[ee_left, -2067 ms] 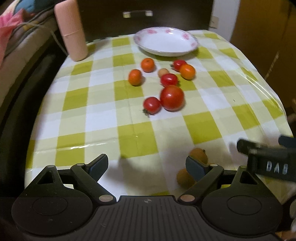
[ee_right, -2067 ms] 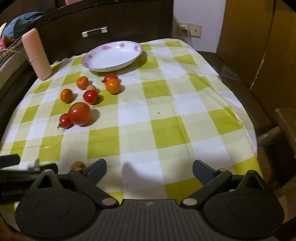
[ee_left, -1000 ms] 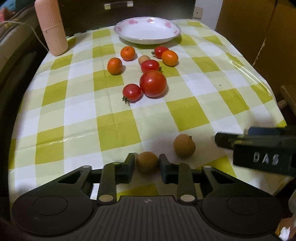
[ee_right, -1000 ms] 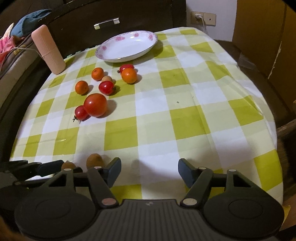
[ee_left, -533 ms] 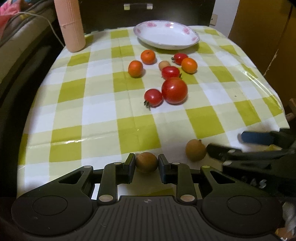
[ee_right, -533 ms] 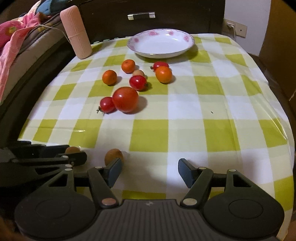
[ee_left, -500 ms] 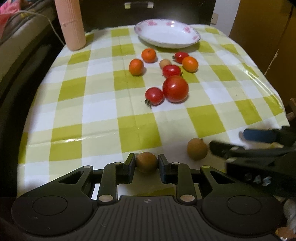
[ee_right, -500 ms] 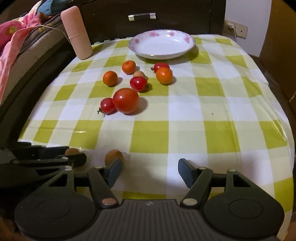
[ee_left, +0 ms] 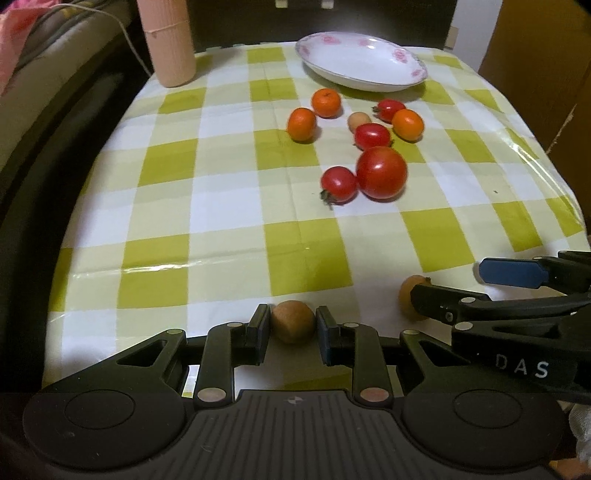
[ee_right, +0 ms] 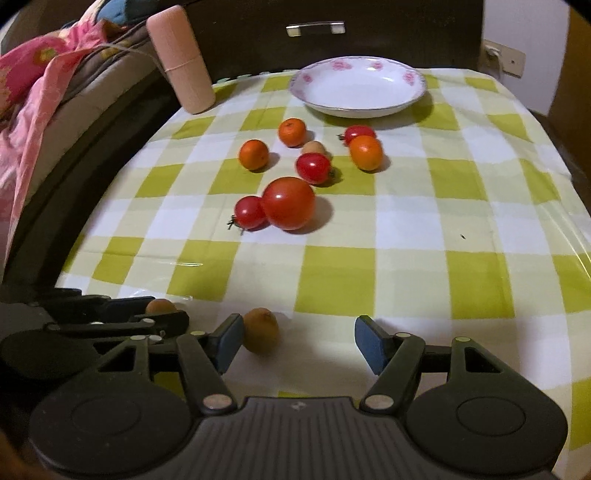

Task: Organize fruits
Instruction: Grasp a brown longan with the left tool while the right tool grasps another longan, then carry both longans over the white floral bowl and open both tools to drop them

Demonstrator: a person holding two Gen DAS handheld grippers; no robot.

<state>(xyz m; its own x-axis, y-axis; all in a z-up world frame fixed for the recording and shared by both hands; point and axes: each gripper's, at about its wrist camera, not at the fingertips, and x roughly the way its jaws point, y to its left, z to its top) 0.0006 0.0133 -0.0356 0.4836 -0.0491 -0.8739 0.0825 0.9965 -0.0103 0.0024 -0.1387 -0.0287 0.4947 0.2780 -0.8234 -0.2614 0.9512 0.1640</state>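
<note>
My left gripper (ee_left: 293, 328) is shut on a small brown round fruit (ee_left: 293, 326) at the near edge of the checked tablecloth (ee_left: 221, 206). A second brown fruit (ee_right: 260, 330) lies between the fingers of my right gripper (ee_right: 299, 339), close against the left pad, with a wide gap to the right pad; this gripper is open. In the left wrist view the right gripper's fingers (ee_left: 443, 297) partly hide that fruit (ee_left: 410, 293). A white flowered plate (ee_right: 358, 83) stands at the far side. Tomatoes, with a big one (ee_right: 288, 202), and small oranges (ee_right: 365, 152) lie before it.
A pink cylinder (ee_right: 181, 59) stands at the far left corner of the table. A bed with pink bedding (ee_right: 26, 92) runs along the left. Dark furniture with a drawer handle (ee_right: 316, 27) is behind the plate. The cloth falls away at the right edge.
The left gripper, open two seconds ago, closed on the brown fruit and keeps it. The right gripper has shifted left, so the second brown fruit now lies inside its left finger.
</note>
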